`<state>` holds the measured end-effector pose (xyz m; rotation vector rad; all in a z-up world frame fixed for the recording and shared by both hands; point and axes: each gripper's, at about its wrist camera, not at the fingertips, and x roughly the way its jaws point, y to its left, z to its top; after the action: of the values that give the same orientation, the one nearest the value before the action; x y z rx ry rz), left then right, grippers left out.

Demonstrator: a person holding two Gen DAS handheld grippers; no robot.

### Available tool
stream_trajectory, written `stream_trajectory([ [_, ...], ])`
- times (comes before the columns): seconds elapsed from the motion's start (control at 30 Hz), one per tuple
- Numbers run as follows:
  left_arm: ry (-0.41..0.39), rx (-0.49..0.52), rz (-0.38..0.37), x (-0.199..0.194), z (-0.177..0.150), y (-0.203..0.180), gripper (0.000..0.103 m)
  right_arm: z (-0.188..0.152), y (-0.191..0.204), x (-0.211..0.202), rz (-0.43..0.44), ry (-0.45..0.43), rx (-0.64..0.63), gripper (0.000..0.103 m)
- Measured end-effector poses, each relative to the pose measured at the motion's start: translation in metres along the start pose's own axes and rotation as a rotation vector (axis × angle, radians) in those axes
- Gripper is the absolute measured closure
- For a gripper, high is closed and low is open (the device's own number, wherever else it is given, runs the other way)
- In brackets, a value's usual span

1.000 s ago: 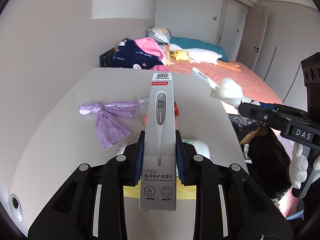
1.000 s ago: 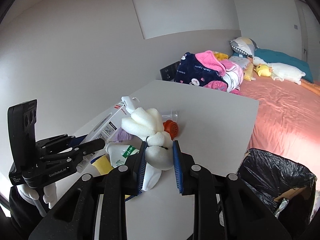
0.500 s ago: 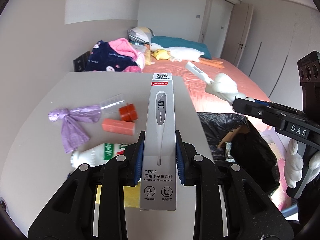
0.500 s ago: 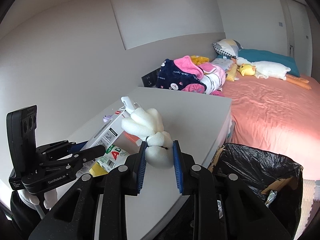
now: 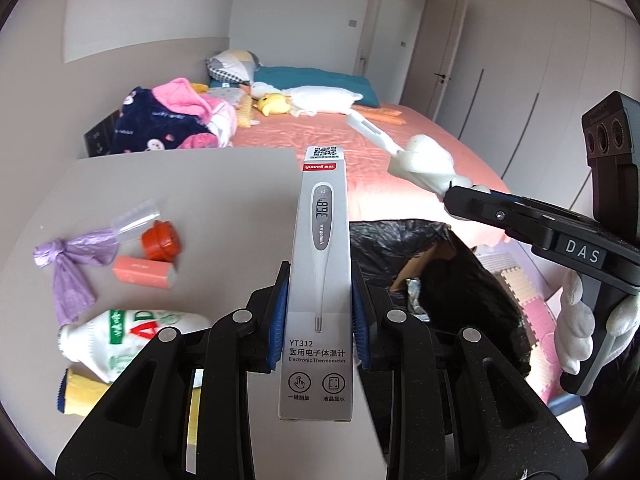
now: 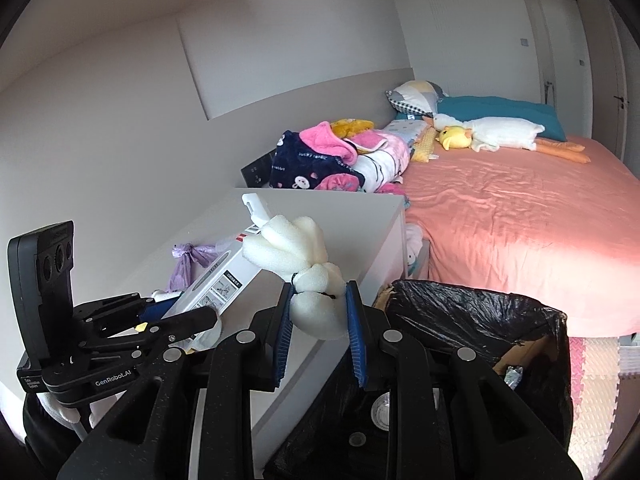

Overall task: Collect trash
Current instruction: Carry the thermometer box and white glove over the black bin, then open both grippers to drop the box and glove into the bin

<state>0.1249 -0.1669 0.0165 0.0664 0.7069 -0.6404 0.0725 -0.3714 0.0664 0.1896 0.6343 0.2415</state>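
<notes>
Table [image 5: 200, 184]: grey top, seen from above in the left wrist view; the right wrist view showed only its far end and white side panel [image 6: 384, 240].
Purple bag [image 5: 68, 264]: knotted, lay at the table's left; in the right wrist view only a scrap of it [image 6: 188, 256] showed behind the box.
Clear cup [image 5: 134, 218]: on its side, touching the bag's end; left wrist view only.
Orange cap [image 5: 162, 240]: just beside the cup, with a pink block [image 5: 144, 274] in front of it; both hidden from the right wrist camera.
White bottle [image 5: 128, 334]: green-lettered, lay on its side near the table's front edge, over something yellow [image 5: 80, 394].
Left gripper [image 5: 319, 312]: its blue pads were clamped on the thermometer box [image 5: 320, 280], held upright at the table's right edge; from the right wrist view the gripper [image 6: 176, 312] and the box [image 6: 224, 284] appeared side-on, box tilted.
Trash bin [image 5: 440, 280]: black-lined, beside the table and below both grippers, cardboard and foil inside; its far rim [image 6: 480, 304] was plainer in the right wrist view.
Right gripper [image 6: 319, 328]: pinched tight on the white foam brush [image 6: 296, 256], handle pointing away, held in the air beside the table's corner, next to the bin's rim; the left wrist view showed the same brush [image 5: 424, 162] out in front of the bed [image 5: 400, 136].
</notes>
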Motion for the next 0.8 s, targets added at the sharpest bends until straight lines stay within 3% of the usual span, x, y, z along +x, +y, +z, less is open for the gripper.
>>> stream_trajectory([
  [0.57, 0.046, 0.064, -0.138, 0.032, 0.006, -0.05, 0.076, -0.008, -0.046, -0.026, -0.087, -0.027, 0.076, 0.076],
  [0.67, 0.066, 0.058, -0.199, 0.039, 0.005, -0.056, 0.074, -0.009, -0.056, -0.032, -0.112, -0.037, 0.105, 0.073],
  [0.7, 0.085, 0.057, -0.219, 0.043, 0.005, -0.058, 0.048, -0.01, -0.06, -0.035, -0.123, -0.046, 0.128, 0.068],
  [0.73, 0.097, 0.053, -0.207, 0.044, 0.003, -0.061, 0.01, -0.01, -0.063, -0.038, -0.146, -0.056, 0.144, 0.054],
  [0.77, 0.093, 0.05, -0.178, 0.045, 0.003, -0.062, 0.006, -0.011, -0.066, -0.043, -0.198, -0.08, 0.165, 0.034],
  [0.8, 0.067, 0.059, -0.161, 0.043, 0.002, -0.063, 0.007, -0.012, -0.068, -0.047, -0.235, -0.099, 0.178, 0.026],
])
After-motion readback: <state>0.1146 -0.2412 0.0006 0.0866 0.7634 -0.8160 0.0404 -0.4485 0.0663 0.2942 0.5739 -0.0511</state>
